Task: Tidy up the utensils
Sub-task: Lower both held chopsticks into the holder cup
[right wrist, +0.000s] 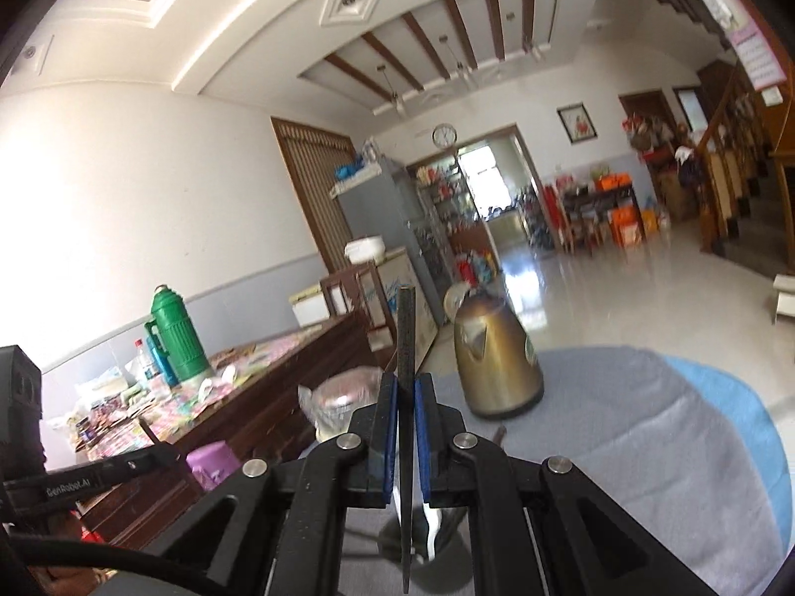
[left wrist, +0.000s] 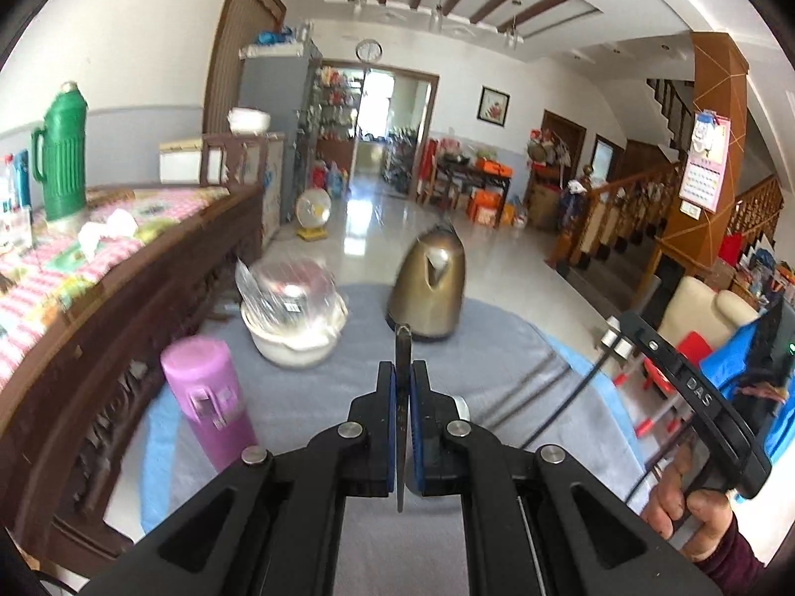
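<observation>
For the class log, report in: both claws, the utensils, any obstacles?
Left claw shut on dark utensil. Right claw shut on black utensil. Kettle, covered bowl, purple bottle ahead on table.

Kettle (left wrist: pixel 431 288): brushed metal, bronze tone, satin sheen. Table cover (left wrist: pixel 497 362): grey-blue cloth, matt, soft nap. Purple bottle (left wrist: pixel 208 402), lower left in the left wrist view: smooth plastic. Green flask (left wrist: pixel 62 159), upper left: ribbed glossy plastic. Sideboard (left wrist: pixel 149 278): dark carved wood, semi-gloss. Floor (left wrist: pixel 367 228): glossy tile, strong reflections.
</observation>
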Motion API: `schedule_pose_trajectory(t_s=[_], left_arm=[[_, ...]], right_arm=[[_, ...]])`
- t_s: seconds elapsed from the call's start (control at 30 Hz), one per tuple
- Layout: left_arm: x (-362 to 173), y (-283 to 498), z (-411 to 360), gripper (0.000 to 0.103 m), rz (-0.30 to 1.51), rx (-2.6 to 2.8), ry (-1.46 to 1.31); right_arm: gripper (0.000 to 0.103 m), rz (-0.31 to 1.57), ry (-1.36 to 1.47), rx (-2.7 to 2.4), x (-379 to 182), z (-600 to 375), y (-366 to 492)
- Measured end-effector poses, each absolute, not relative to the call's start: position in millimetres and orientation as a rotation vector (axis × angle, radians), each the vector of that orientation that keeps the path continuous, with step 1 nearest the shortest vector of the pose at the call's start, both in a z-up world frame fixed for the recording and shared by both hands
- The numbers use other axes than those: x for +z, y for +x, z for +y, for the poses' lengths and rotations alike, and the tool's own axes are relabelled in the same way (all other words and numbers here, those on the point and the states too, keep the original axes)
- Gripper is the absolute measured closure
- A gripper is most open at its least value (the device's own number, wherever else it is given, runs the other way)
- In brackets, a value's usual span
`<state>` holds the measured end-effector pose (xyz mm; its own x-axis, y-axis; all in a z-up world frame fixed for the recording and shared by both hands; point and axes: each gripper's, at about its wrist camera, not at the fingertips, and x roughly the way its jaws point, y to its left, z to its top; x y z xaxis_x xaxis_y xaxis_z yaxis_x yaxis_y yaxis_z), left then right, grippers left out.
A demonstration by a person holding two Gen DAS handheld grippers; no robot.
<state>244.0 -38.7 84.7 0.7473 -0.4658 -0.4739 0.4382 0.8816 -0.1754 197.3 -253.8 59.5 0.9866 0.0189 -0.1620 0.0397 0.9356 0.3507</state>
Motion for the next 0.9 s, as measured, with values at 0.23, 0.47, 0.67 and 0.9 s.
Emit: schedule_pose_trajectory(t_s=[0.23,0.47,0.67,0.9], left_arm=[[105.6,271.5,-37.6,0.098,0.459,-0.474,-0.061],[109.7,285.0,-49.0,0.098,0.407,-0.524,-0.099],[103.8,287.1,-62.2,0.097,0.383,-0.619,-0.105],[92.2,289.6,-76.4,0.097,0.404,-0.681,-0.079]], right_arm=[[0.096,0.103,0.305,-0.059,66.5,-238.7,210.0],[0.096,0.111,0.234,-0.084,54.5,-220.0,222.4],[0.096,0.136,0.214,-0.086,45.3,-215.3,228.4],[0.096,0.164,0.221,-0.082,34.0,-218.8,227.3]])
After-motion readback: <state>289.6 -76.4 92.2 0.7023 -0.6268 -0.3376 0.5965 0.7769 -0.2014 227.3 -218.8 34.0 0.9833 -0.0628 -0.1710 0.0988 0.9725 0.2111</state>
